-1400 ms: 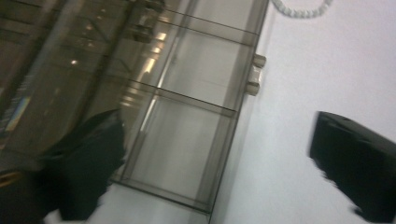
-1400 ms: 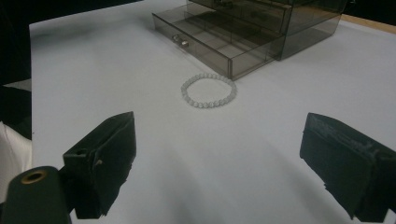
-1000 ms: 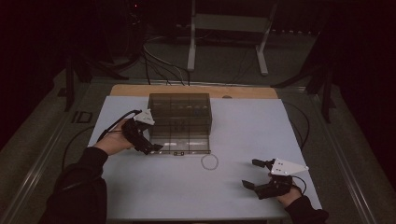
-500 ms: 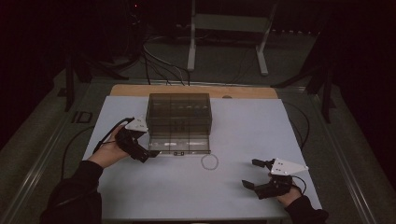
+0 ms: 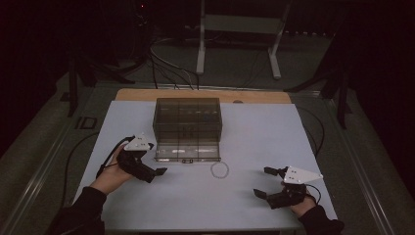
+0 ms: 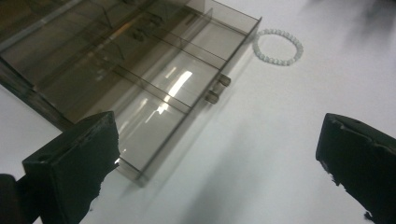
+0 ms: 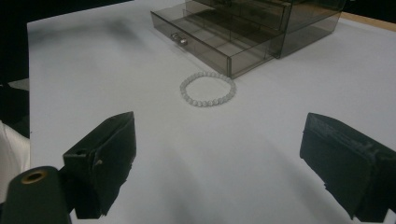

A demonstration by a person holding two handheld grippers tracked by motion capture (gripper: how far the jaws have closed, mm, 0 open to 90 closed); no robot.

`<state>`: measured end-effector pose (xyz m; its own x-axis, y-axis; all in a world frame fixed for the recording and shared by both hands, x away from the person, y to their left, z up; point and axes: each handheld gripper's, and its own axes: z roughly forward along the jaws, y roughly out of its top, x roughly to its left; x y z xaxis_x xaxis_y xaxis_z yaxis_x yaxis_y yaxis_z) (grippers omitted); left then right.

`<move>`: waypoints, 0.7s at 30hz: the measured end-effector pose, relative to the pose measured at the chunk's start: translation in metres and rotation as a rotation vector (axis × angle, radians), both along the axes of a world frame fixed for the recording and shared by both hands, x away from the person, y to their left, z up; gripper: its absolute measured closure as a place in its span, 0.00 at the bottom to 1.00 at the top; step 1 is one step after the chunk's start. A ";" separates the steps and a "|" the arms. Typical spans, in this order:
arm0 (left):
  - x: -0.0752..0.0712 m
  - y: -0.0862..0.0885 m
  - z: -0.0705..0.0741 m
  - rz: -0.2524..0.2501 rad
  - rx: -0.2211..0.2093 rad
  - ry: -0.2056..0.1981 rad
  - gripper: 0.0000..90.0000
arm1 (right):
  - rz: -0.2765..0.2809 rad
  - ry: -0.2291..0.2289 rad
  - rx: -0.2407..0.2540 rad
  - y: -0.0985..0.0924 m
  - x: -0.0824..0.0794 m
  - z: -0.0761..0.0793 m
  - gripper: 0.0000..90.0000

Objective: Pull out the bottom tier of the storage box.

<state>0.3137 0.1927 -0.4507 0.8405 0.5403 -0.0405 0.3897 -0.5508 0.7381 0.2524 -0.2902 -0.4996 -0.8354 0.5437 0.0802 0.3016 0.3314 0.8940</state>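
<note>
From the high view, we find a smoked-plastic drawer box (image 5: 188,128) standing mid-table on the white mat (image 5: 274,137), its bottom drawer (image 5: 187,154) pulled out toward the person. A pale bead bracelet (image 5: 219,170) lies flat on the mat just in front of the drawer's right end, touching nothing. The left gripper (image 5: 155,172) sits beside the drawer's left front corner, jaws parted and empty; the right gripper (image 5: 266,182) rests near the front right of the mat, well apart from the bracelet, jaws likewise spread and empty.

In the left gripper view, the drawer (image 6: 154,88) shows divided compartments (all apparently bare) and two small knobs (image 6: 217,88) on its front; the bracelet (image 6: 278,46) lies beyond its far corner.

In the right gripper view, the bracelet (image 7: 208,88) lies straight ahead between the jaws, with the drawer (image 7: 212,44) just behind it.

We judge the step in hand to be picking up the bracelet for the drawer. Done well, the right gripper should come low, straddle one side of the ring, and close gently so the beads do not roll away.
</note>
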 end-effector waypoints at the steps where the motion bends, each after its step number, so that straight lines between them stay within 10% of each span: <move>1: -0.001 0.000 -0.002 0.002 -0.006 0.004 0.00 | 0.000 -0.001 -0.001 0.000 0.000 0.000 0.12; 21: -0.040 -0.007 -0.034 0.020 -0.039 0.019 0.00 | 0.005 0.002 -0.006 0.001 0.000 0.000 0.12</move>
